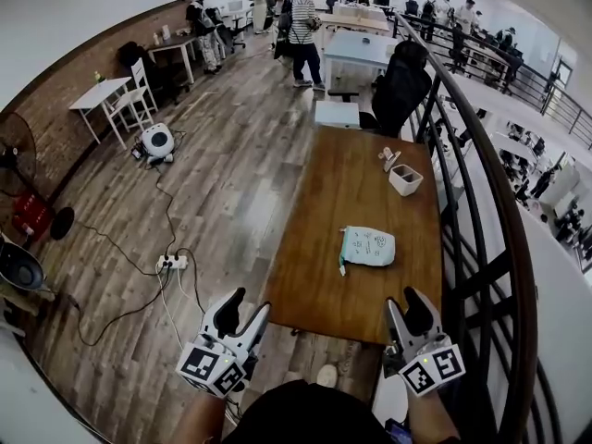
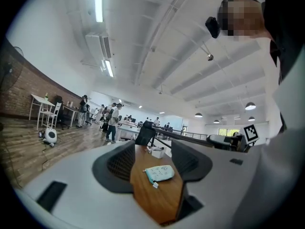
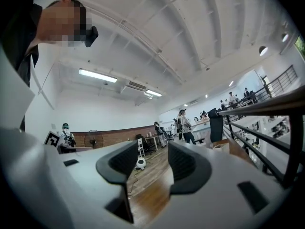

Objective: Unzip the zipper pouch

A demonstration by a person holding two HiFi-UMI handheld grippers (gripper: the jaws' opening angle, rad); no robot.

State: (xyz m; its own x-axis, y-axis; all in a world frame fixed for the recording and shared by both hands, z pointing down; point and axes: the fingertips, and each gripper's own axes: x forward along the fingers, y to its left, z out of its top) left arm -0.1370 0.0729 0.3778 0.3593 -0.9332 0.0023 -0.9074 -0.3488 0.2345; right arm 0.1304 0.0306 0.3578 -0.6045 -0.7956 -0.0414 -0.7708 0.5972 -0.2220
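The zipper pouch (image 1: 368,246) is pale mint with small print and lies flat on the wooden table (image 1: 342,188), right of the middle, its pull tab hanging at its left end. Both grippers hover short of the table's near edge. My left gripper (image 1: 250,309) is off the near left corner, open with nothing between its jaws. In the left gripper view the pouch (image 2: 159,172) shows ahead through that gripper's (image 2: 153,152) gap. My right gripper (image 1: 407,305) is at the near right corner, open and empty. The right gripper view (image 3: 153,154) shows only table edge and floor, no pouch.
A white square cup (image 1: 405,179) and a small white object (image 1: 389,158) stand further back on the table. A dark railing (image 1: 481,211) runs along the table's right side. A power strip (image 1: 172,263) with cables lies on the floor at left. A dark chair (image 1: 400,86) stands at the far end.
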